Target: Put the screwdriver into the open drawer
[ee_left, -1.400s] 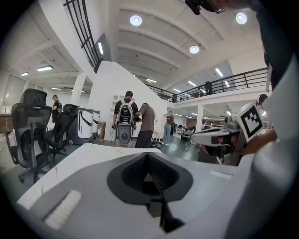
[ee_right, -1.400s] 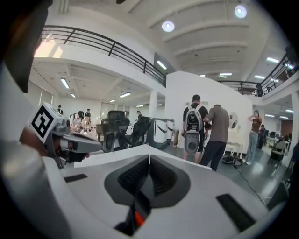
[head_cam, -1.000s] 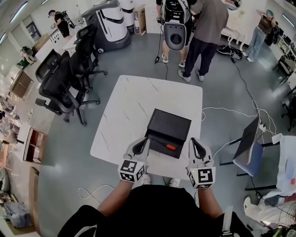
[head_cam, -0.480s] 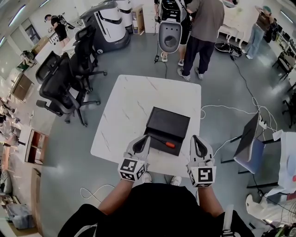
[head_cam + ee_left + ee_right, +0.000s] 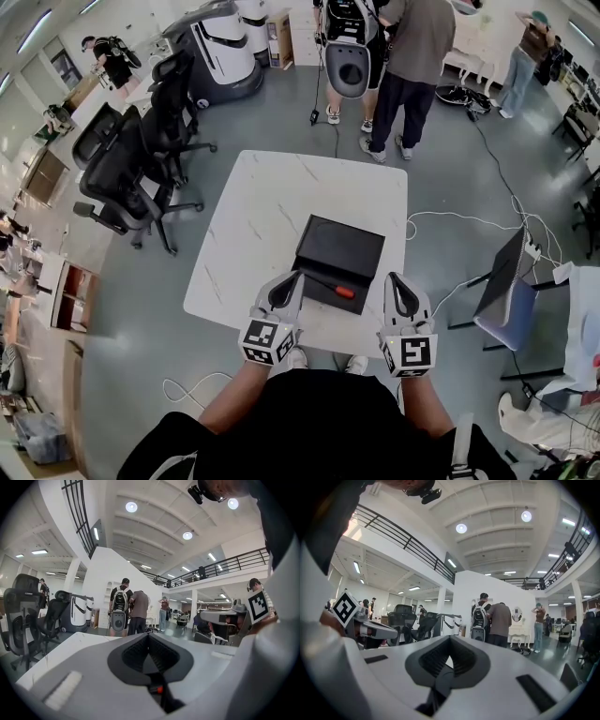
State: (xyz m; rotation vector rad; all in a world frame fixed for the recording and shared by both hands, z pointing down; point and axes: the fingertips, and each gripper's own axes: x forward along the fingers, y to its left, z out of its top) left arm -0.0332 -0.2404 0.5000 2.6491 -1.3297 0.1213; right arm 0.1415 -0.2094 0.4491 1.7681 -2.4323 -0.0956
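**Two grippers idle at the table edge, one screwdriver in the drawer**

You have two grippers, one screwdriver, one black box and one white table in front of you.

Your left gripper [image 5: 293,282] and right gripper [image 5: 394,282] sit side by side at the table's [image 5: 272,216] 6 o'clock edge. Both point towards 12 o'clock, marker cubes facing up. In its own view, the left gripper's [image 5: 149,637] jaws are pressed together and hold nothing. The right gripper's [image 5: 450,639] jaws are the same.

The black box [image 5: 339,248] stands towards the table's 5 o'clock, with its drawer [image 5: 354,307] pulled out towards 6 o'clock. The screwdriver [image 5: 330,287] lies slanted in that drawer between your two grippers. Its thin dark shaft points to 10 o'clock, close by the left gripper's tip. Its small orange handle points to 4 o'clock.
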